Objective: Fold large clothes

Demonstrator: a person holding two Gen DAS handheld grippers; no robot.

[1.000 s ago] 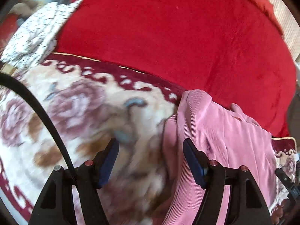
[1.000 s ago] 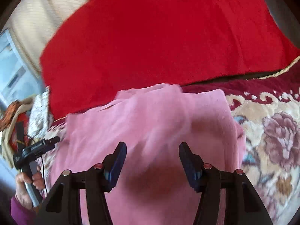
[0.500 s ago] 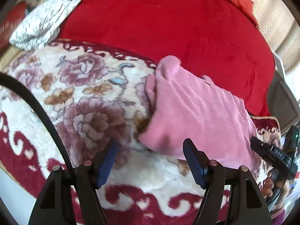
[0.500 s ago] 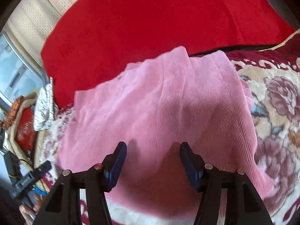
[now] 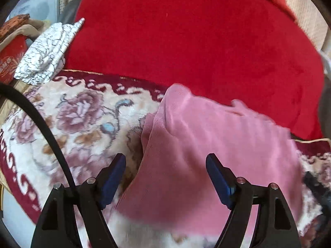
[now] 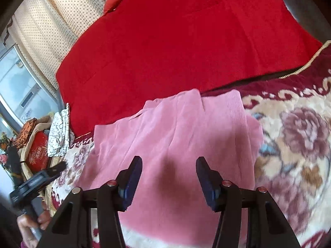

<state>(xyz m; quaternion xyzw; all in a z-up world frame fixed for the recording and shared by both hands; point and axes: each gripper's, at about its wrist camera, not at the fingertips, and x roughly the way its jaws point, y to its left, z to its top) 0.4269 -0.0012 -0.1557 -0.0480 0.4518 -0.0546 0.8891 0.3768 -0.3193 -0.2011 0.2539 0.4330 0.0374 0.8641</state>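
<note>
A pink ribbed garment (image 5: 206, 136) lies folded on a floral blanket (image 5: 82, 119), and its far edge reaches a red cover (image 5: 186, 41). My left gripper (image 5: 165, 161) hovers over the garment's left edge. Its jaws are opening and stand wide, with the blue pads clear of the cloth. In the right wrist view the garment (image 6: 175, 128) fills the middle. My right gripper (image 6: 169, 162) hangs above it with its jaws closing. They are still apart and pinch no cloth.
A white crackle-patterned cloth (image 5: 47, 51) lies at the far left beside a red bag (image 6: 38, 155). The floral blanket (image 6: 293, 144) stretches to the right. A hand (image 6: 31, 225) holds the other tool at the lower left. A curtain (image 6: 47, 26) hangs behind the bed.
The left gripper has swung in over the garment's left edge and its jaws have widened. The right gripper has drawn back a little and its jaws have narrowed slightly.
</note>
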